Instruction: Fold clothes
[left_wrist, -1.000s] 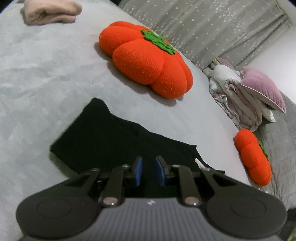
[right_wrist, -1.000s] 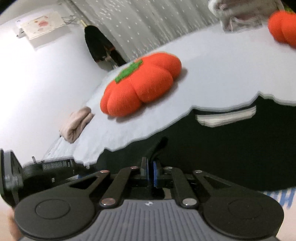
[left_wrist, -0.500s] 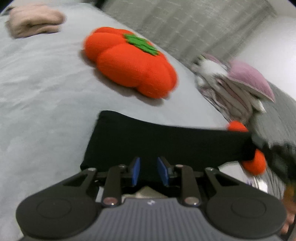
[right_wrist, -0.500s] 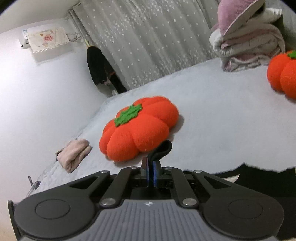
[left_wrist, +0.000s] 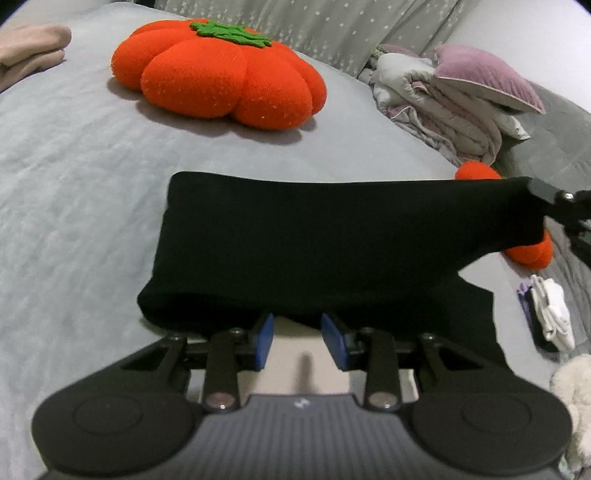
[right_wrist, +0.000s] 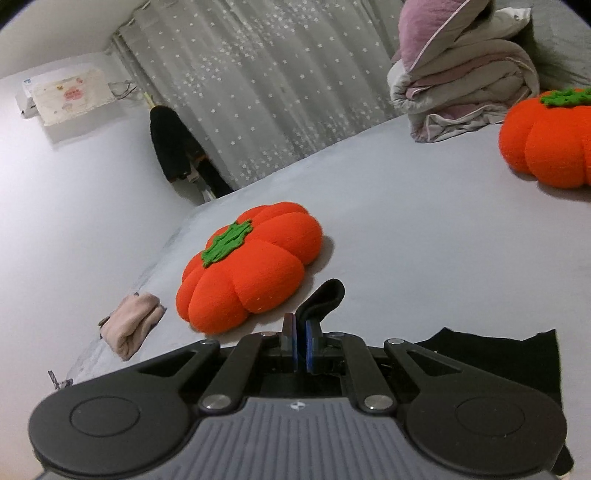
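A black garment lies folded on the grey bed, with its right end lifted off the sheet. My right gripper holds that raised end at the right edge of the left wrist view. In its own view the right gripper is shut on the garment, and a loop of black fabric sticks out past its pads. My left gripper sits just short of the garment's near edge. Its jaws are opening, and only a pale surface shows between the blue pads.
A big orange pumpkin cushion lies beyond the garment, and a smaller one at the right. Folded bedding with a purple pillow is stacked at the far right. A pink folded garment lies far left; white socks near right.
The right gripper has risen with the garment's end, which now hangs stretched above the bed. The left gripper's jaws have widened, and it has drawn back off the black fabric.
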